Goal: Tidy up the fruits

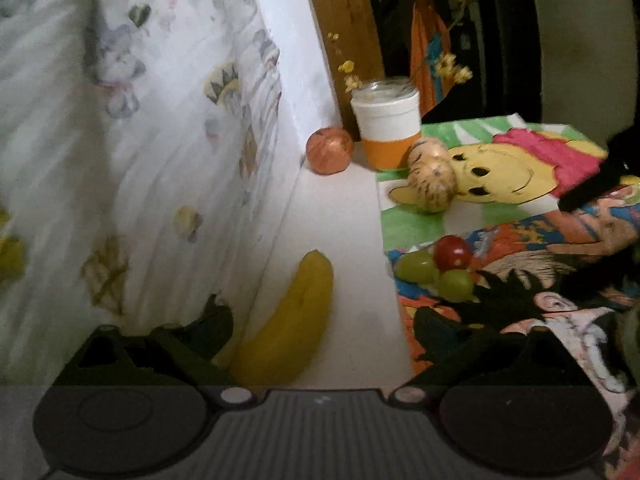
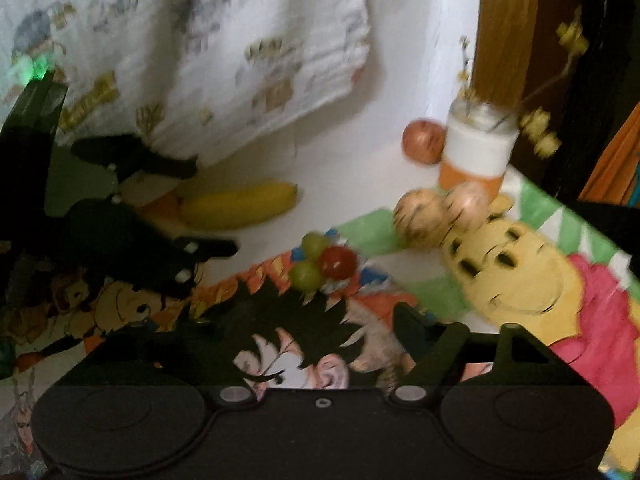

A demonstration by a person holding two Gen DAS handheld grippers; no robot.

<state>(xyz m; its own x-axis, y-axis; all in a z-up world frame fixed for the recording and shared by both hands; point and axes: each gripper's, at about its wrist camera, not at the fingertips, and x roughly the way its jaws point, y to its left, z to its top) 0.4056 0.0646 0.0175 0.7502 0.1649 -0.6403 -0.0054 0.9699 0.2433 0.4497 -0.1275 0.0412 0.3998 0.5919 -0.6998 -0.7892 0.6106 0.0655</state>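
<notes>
A yellow banana (image 1: 290, 320) lies on the white tabletop, its near end between the wide-open fingers of my left gripper (image 1: 320, 330); the jaws do not touch it. It also shows in the right wrist view (image 2: 240, 204), with the left gripper (image 2: 200, 212) around its end. Three grapes (image 1: 442, 268), one red and two green, sit on a cartoon picture (image 1: 520, 300). Two striped pale fruits (image 1: 432, 172) lie on a Pooh picture (image 1: 540, 152). A red apple (image 1: 330, 150) rests by the wall. My right gripper (image 2: 304, 328) is open and empty, short of the grapes (image 2: 324, 266).
An orange and white jar (image 1: 386, 128) with dried yellow flowers stands at the back beside the apple. A patterned white cloth (image 1: 140, 120) hangs on the left, right next to the banana. A wooden post (image 1: 344, 20) rises behind the jar.
</notes>
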